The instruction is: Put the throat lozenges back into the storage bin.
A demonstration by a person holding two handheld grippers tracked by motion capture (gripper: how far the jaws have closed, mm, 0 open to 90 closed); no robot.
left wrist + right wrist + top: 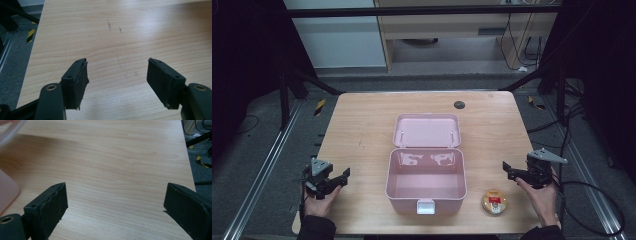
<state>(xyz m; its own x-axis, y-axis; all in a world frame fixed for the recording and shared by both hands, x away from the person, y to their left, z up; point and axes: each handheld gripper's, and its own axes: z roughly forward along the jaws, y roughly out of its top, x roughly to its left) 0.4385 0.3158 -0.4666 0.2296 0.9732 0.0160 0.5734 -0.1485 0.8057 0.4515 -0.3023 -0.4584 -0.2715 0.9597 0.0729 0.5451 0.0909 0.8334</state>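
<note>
Tin first: the small round tin (494, 201), yellow with a red label, lies flat on the wooden table (362, 125), just inward of my right claw (511, 171) and a little nearer to me than its tips. That claw hangs over the table's right edge with its jaws spread wide and only bare wood between them. Nothing stands between it and the tin.

Beyond the tin, on the far side from that claw, sits the pink plastic box (426, 187) with its lid (427, 130) thrown back and its white latch (426, 206) facing me; a pink corner of it shows at the left edge of the right gripper view.

Across the box, my left claw (340, 177) is released too, jaws apart over bare wood near the table's left edge. Far off, a dark round grommet (459, 105) sits in the tabletop.
</note>
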